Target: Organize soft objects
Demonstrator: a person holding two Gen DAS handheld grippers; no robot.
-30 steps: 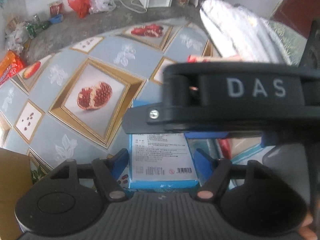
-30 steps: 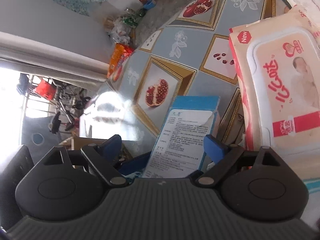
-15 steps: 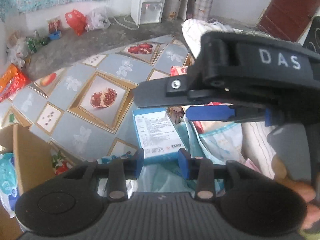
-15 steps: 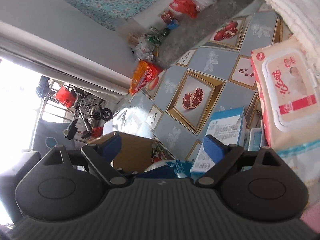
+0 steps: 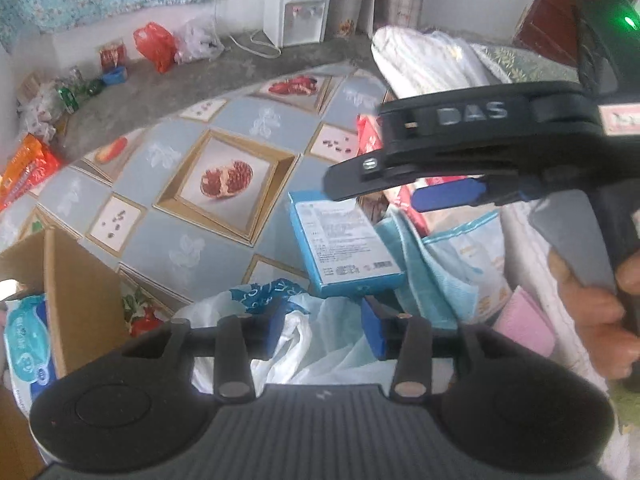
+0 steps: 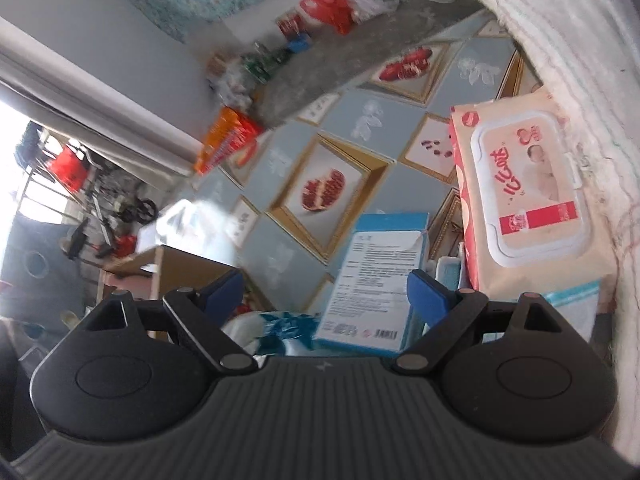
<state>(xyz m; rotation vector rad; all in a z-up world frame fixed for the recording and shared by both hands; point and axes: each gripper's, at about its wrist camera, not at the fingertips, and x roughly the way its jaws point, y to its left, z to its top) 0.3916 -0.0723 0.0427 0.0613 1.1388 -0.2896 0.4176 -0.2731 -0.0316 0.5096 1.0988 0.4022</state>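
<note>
My left gripper [image 5: 326,326] has its blue pads partly closed around a crumpled white and blue plastic bag [image 5: 296,344] that fills the gap between them. A blue box [image 5: 344,240] lies flat on the table beyond it. My right gripper [image 6: 324,292] is open and empty above the same blue box [image 6: 372,280]; it also shows in the left wrist view [image 5: 440,196], hovering to the right. A pink pack of baby wipes [image 6: 528,200] lies right of the box, next to a white folded towel [image 6: 560,60]. Light blue cloth [image 5: 444,264] lies right of the box.
The table [image 5: 168,160] has a grey cover with pomegranate pictures. An open cardboard box [image 5: 76,292] with a blue wipes pack [image 5: 24,340] inside stands at the left. A white water dispenser [image 5: 298,12] and bags stand on the floor behind.
Both grippers have pulled back and up from the blue box. The left gripper narrowed, and the plastic bag now sits between its pads. The cardboard box has come into view.
</note>
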